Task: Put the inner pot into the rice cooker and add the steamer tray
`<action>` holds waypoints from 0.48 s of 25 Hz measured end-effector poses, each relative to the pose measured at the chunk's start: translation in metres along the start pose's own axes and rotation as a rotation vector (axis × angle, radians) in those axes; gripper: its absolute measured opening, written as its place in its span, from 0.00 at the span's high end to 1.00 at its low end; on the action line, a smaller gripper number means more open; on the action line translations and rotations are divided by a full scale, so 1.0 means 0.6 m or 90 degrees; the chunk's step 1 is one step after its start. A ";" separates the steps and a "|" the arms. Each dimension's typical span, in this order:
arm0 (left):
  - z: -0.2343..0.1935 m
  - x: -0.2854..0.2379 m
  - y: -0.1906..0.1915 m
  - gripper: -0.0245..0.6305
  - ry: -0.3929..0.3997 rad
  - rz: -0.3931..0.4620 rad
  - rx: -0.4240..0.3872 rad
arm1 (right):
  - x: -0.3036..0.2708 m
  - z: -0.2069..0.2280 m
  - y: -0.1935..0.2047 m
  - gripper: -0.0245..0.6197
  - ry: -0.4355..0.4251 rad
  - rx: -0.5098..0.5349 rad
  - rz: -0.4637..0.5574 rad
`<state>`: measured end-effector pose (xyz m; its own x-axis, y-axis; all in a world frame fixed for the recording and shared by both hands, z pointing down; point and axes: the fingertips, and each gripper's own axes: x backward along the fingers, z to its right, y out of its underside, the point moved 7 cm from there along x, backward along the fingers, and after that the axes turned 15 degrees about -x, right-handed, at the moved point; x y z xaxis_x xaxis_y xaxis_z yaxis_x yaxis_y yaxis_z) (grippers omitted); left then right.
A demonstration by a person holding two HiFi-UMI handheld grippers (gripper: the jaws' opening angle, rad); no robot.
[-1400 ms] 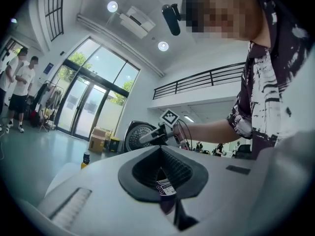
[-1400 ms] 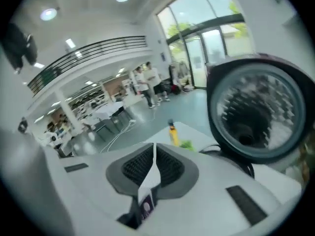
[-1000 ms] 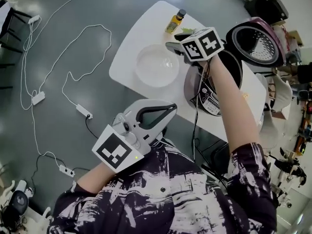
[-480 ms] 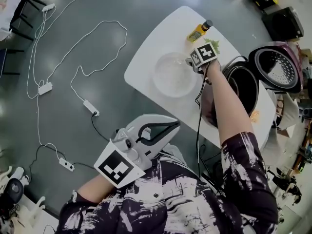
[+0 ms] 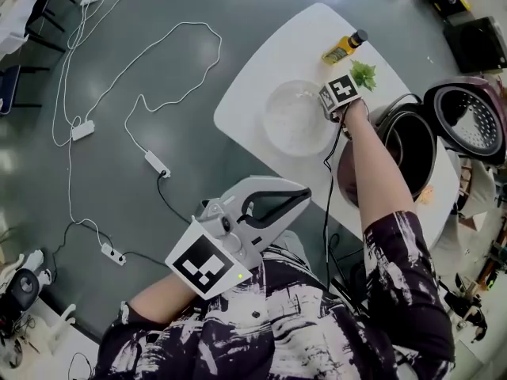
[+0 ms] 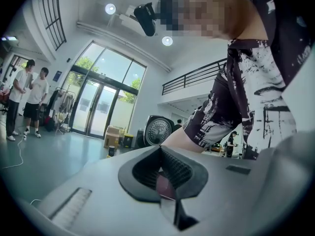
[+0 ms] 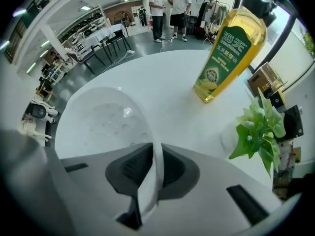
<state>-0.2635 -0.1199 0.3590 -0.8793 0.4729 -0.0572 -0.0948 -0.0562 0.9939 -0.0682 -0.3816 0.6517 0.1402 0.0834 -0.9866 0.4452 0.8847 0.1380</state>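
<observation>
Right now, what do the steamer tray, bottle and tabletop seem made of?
The steamer tray: probably translucent whitish plastic; thin rim, see-through dimpled base. The bottle: clear plastic or glass, can't tell; yellow liquid shows behind a green label. The tabletop: smooth white with faint sheen; laminate or painted board, unclear.

The white worktop (image 5: 253, 85) is bearing a translucent white steamer tray (image 5: 297, 119), a yellow bottle (image 5: 341, 50) wearing a green label (image 7: 222, 58), and green leaves (image 5: 364, 74).

On my bench (image 5: 253, 93), the steamer tray (image 5: 295, 121) sits mid-frame, bottle (image 5: 344, 47) and greens (image 5: 364, 75) above it, rice cooker (image 5: 405, 145) to its right.
</observation>
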 end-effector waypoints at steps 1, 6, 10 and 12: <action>-0.001 -0.003 0.000 0.96 0.001 0.000 0.000 | -0.001 0.000 0.000 0.93 -0.002 0.003 0.000; 0.000 -0.016 -0.002 0.96 0.008 0.002 -0.004 | 0.011 0.003 0.000 0.96 -0.021 -0.024 0.002; 0.000 -0.030 -0.011 0.96 0.017 0.008 -0.015 | 0.043 0.000 -0.001 0.96 -0.023 -0.040 0.005; 0.000 -0.038 -0.023 0.96 0.024 0.011 -0.021 | 0.069 -0.004 -0.009 0.96 -0.036 -0.056 0.014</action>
<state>-0.2425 -0.1300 0.3468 -0.8981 0.4376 -0.0441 -0.0939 -0.0929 0.9912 -0.0670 -0.3819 0.6096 0.2000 0.0792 -0.9766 0.3629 0.9198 0.1489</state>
